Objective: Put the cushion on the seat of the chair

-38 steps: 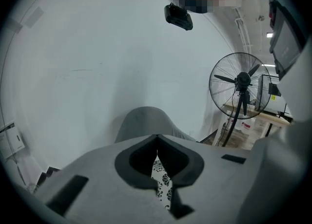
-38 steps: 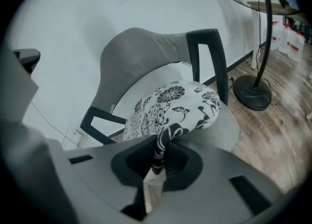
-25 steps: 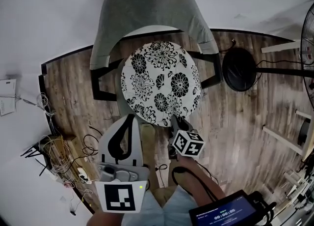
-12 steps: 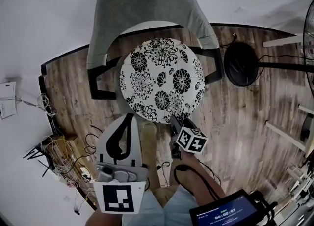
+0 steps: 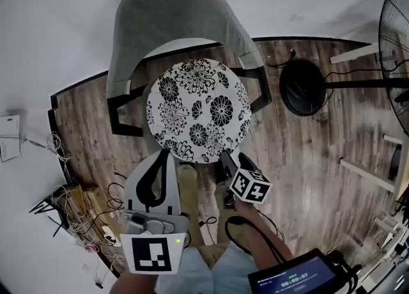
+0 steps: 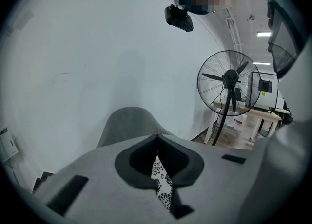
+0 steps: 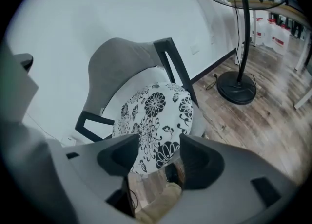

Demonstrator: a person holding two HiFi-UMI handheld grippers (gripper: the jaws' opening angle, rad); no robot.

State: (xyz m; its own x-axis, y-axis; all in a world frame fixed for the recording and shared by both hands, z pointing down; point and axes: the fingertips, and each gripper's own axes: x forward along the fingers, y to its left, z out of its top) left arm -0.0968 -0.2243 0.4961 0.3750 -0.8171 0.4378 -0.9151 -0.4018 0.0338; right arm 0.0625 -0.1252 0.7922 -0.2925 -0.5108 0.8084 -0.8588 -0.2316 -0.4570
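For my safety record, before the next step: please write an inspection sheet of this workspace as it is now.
Surface: wooden floor, white wall behind.
Job's things: round flowered cushion lies on the seat of the grey chair.
Clutter: pale wooden bars at the right.
Grippers: left gripper shut, empty; right gripper open, its jaws have just been opening, nothing between them, near the cushion's front edge.
Cables: tangled wires on the floor at the left.
Surroundings: standing fan at the right; screen near the person.
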